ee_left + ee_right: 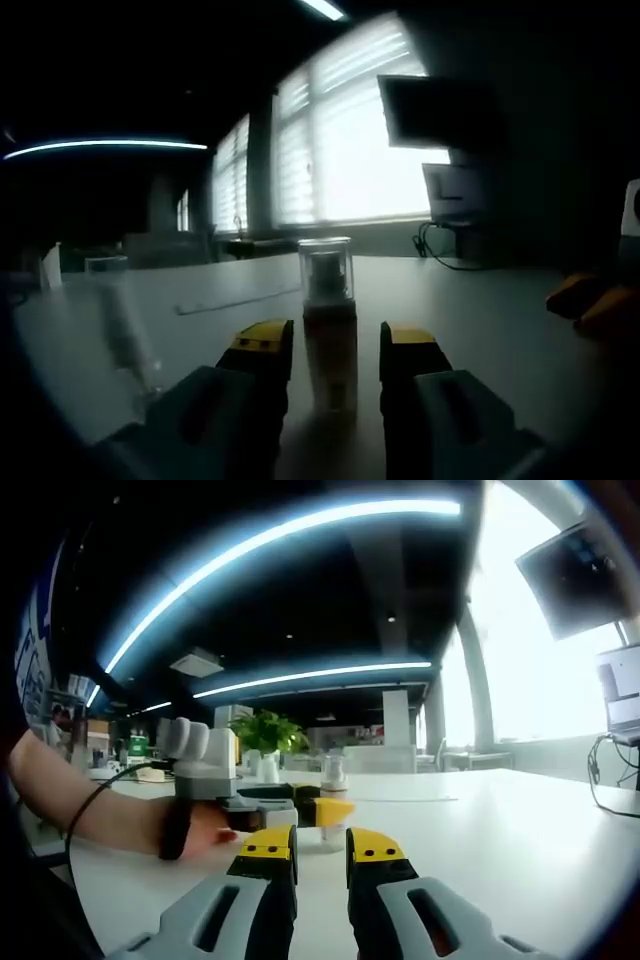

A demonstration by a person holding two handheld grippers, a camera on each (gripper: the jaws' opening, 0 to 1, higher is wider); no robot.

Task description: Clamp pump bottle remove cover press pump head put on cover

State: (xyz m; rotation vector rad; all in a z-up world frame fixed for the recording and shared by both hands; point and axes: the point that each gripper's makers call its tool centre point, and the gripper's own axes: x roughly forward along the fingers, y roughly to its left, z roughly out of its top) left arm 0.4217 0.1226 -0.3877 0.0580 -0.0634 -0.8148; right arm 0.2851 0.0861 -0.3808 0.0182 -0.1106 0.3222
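We find the pump bottle upright on the table, between the left claw's parted jaws, cover on; right claw empty, parted, short of it; off-centre clamping could topple it.

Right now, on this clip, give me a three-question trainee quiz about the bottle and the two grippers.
1. True or false: the clear cover is already off the pump bottle.
2. Multiple choice: in the left gripper view, the pump bottle stands
A. between the left gripper jaws
B. lying flat beside them
C. behind the monitor
3. Short answer: in the right gripper view, what reaches the bottle from the left?

Key
1. False; the cover sits over the pump head.
2. A
3. The other gripper, held in a person's hand; the right gripper hangs short of the bottle, jaws apart and empty.
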